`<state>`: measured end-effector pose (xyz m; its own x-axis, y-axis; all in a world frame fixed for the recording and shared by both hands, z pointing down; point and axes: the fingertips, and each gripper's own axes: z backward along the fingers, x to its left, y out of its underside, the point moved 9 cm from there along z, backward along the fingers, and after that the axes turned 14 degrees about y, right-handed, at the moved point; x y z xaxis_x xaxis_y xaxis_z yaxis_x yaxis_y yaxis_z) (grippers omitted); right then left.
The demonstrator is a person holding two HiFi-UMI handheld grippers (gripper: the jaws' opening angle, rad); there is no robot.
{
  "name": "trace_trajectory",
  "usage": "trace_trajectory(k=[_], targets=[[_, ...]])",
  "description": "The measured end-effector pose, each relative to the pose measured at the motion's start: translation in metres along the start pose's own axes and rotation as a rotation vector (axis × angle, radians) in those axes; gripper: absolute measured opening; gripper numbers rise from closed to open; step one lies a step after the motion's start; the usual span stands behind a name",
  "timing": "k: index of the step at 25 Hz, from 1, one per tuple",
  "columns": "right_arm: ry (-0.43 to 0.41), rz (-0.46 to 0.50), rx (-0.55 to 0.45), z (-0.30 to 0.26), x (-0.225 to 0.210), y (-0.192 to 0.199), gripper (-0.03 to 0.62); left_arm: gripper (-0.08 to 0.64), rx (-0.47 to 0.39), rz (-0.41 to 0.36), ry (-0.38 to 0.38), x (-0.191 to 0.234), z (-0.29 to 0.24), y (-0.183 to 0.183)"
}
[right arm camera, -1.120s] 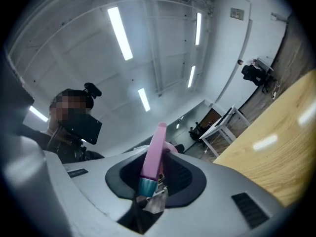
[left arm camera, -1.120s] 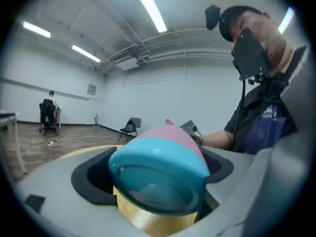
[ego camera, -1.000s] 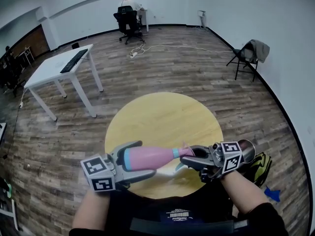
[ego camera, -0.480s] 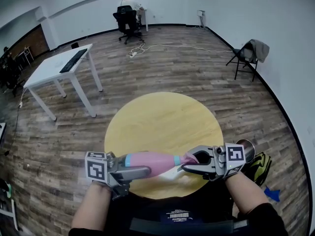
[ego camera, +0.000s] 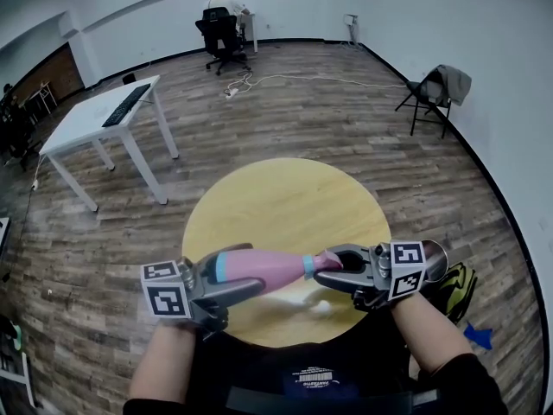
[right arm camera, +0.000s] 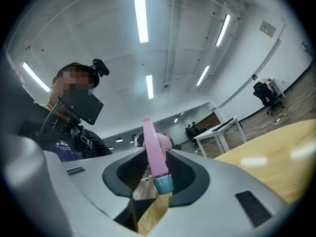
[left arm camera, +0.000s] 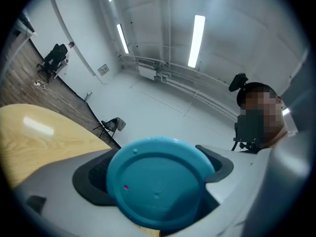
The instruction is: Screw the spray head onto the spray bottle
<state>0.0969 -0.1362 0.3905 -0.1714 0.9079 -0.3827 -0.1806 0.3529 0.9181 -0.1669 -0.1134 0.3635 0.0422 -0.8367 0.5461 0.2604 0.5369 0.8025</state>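
Observation:
A pink spray bottle (ego camera: pixel 278 269) with a blue base and blue collar lies level above the near edge of the round yellow table (ego camera: pixel 285 201). My left gripper (ego camera: pixel 251 272) is shut on its body; in the left gripper view the blue base (left arm camera: pixel 155 181) fills the space between the jaws. The pink spray head (ego camera: pixel 328 259) sits on the bottle's neck, inside my right gripper (ego camera: pixel 321 268). Those jaws have just been opening. In the right gripper view the head (right arm camera: pixel 154 149) stands between them with a gap on each side.
A white desk (ego camera: pixel 99 119) with a keyboard stands at the back left. A person sits on an office chair (ego camera: pixel 220 28) at the far wall. A folding chair (ego camera: pixel 432 93) is at the right wall. A yellow-green bag (ego camera: pixel 455 284) lies on the floor by my right arm.
The left gripper has rolled and lifted a little with the bottle. The right gripper's jaws stand wider round the spray head than half a second ago.

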Motion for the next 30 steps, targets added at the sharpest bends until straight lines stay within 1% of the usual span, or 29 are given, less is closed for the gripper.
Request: trace_trajectory(k=[2,5,6,8,9,10,11,13,15,17,18,21,22,23,24,26,27,28,29,30], targets=[[-0.017,-0.013,0.022,-0.001,-0.001,0.000,0.146,0.512,0.005,-0.020,0.005,0.000,-0.001,-0.004],[-0.054,-0.051,0.051,0.000,-0.003,0.001,0.152,0.512,0.010,-0.026,0.013,0.001,-0.005,-0.003],[-0.066,-0.051,0.075,-0.001,-0.002,0.003,0.164,0.512,0.020,-0.028,0.015,0.001,-0.008,0.000],[-0.071,0.002,0.159,-0.006,0.004,0.012,0.178,0.513,0.051,-0.033,0.025,0.000,-0.015,0.005],[-0.060,0.044,0.194,-0.010,0.008,0.016,0.145,0.513,0.060,-0.031,0.031,-0.001,-0.018,0.006],[-0.039,0.075,0.211,-0.012,0.009,0.019,0.093,0.514,0.062,-0.024,0.031,0.000,-0.020,0.006],[-0.018,0.084,0.215,-0.013,0.007,0.020,0.055,0.514,0.058,-0.013,0.027,0.002,-0.020,0.005],[0.000,0.074,0.218,-0.012,0.004,0.019,0.052,0.514,0.045,0.010,0.023,0.007,-0.020,0.006],[0.001,0.064,0.221,-0.010,0.003,0.018,0.052,0.515,0.038,0.020,0.020,0.008,-0.021,0.009],[0.000,0.049,0.212,-0.008,0.001,0.019,0.052,0.516,0.036,0.008,0.015,0.008,-0.024,0.008],[-0.003,0.034,0.199,-0.007,-0.001,0.018,0.052,0.520,0.032,-0.013,0.011,0.007,-0.025,0.007],[-0.009,-0.062,0.123,0.001,-0.012,0.013,0.044,0.520,-0.017,-0.133,-0.025,0.000,-0.017,-0.006],[-0.002,-0.089,0.102,0.004,-0.015,0.012,0.044,0.520,-0.031,-0.186,-0.044,-0.004,-0.013,-0.011],[0.006,-0.107,0.093,0.006,-0.018,0.012,0.044,0.520,-0.024,-0.251,-0.068,-0.009,-0.010,-0.014],[0.011,-0.121,0.090,0.007,-0.019,0.014,0.044,0.520,0.011,-0.335,-0.099,-0.013,-0.009,-0.015],[0.002,-0.154,0.087,0.006,-0.021,0.016,0.044,0.525,0.142,-0.537,-0.161,-0.021,-0.015,-0.011],[-0.010,-0.173,0.081,0.005,-0.021,0.017,0.044,0.525,0.208,-0.629,-0.178,-0.025,-0.020,-0.007],[-0.023,-0.191,0.071,0.004,-0.021,0.017,0.044,0.525,0.260,-0.693,-0.185,-0.028,-0.026,-0.003],[-0.035,-0.206,0.057,0.003,-0.020,0.016,0.044,0.525,0.291,-0.727,-0.187,-0.030,-0.031,0.001],[-0.042,-0.218,0.043,0.002,-0.020,0.016,0.044,0.525,0.303,-0.738,-0.191,-0.030,-0.034,0.004]])
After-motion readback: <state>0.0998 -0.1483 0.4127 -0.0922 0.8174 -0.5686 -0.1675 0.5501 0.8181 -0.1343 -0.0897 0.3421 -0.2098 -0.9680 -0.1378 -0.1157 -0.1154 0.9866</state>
